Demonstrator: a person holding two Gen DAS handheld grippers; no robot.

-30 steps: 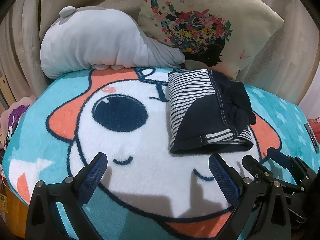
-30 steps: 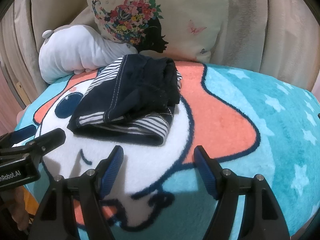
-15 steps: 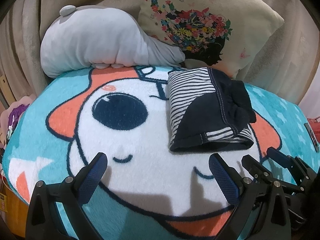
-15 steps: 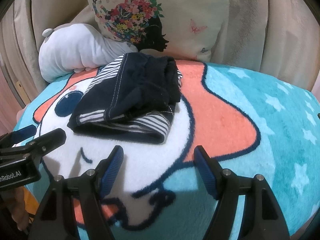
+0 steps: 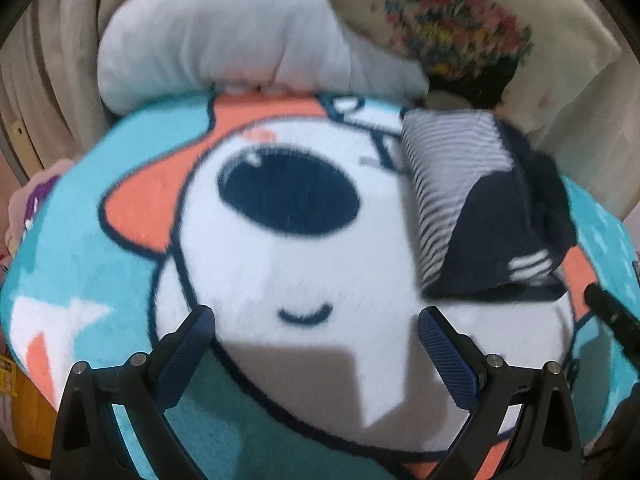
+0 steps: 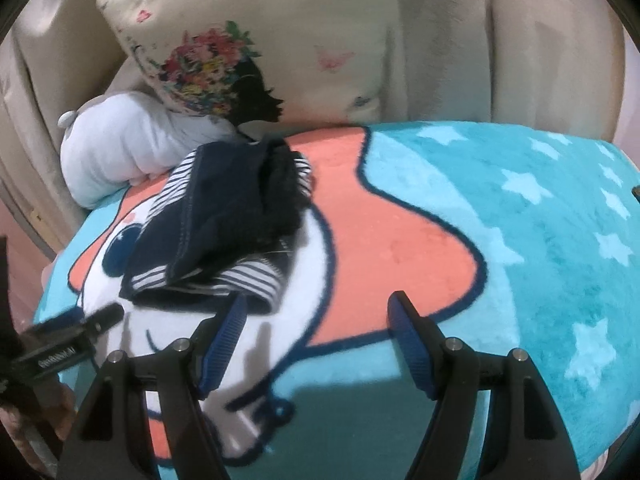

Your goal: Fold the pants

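The pants (image 5: 480, 208) are a small folded bundle, navy with white stripes, lying on a cartoon blanket (image 5: 280, 272). In the left wrist view they sit at the right, ahead of my open, empty left gripper (image 5: 314, 344). In the right wrist view the pants (image 6: 228, 228) lie left of centre, just beyond the left fingertip of my open, empty right gripper (image 6: 320, 320). The left gripper also shows at the left edge of the right wrist view (image 6: 68, 332). Neither gripper touches the pants.
A grey plush cushion (image 5: 224, 36) and a floral pillow (image 6: 256, 44) lean against the beige sofa back (image 6: 520, 48) behind the blanket. The blanket's teal starred part (image 6: 540, 208) stretches to the right. The blanket's front edge drops off near both grippers.
Both grippers moved: the left view swung left, so the pants slid rightward and blurred. The right gripper moved nearer the pants and turned right. The pants stayed put.
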